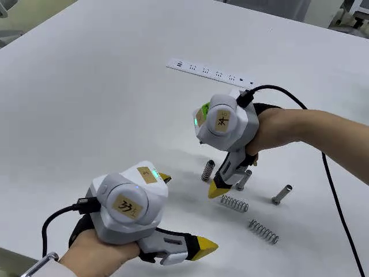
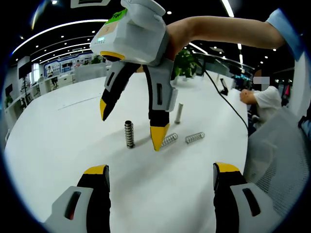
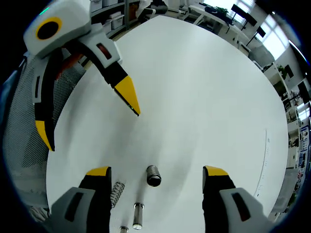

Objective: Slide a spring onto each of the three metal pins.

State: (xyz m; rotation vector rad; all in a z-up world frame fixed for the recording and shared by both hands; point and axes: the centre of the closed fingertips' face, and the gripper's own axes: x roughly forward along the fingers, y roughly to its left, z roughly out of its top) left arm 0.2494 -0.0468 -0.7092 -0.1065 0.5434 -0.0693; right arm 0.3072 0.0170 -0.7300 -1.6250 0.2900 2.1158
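Right gripper (image 3: 155, 171), wide and empty, flanks an upright spring-sleeved metal pin (image 2: 129, 134); left gripper (image 2: 160, 170) likewise wide, facing it.

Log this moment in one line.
right hand-held gripper open over sprung pin | left hand-held gripper open, empty | two springs loose on table

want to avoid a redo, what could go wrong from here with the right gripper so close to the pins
The open right gripper straddles the pin carrying a spring; a jaw could tip it. A bare pin stands right beside one jaw and might get knocked too. The two loose springs lie on the table and may roll if nudged.
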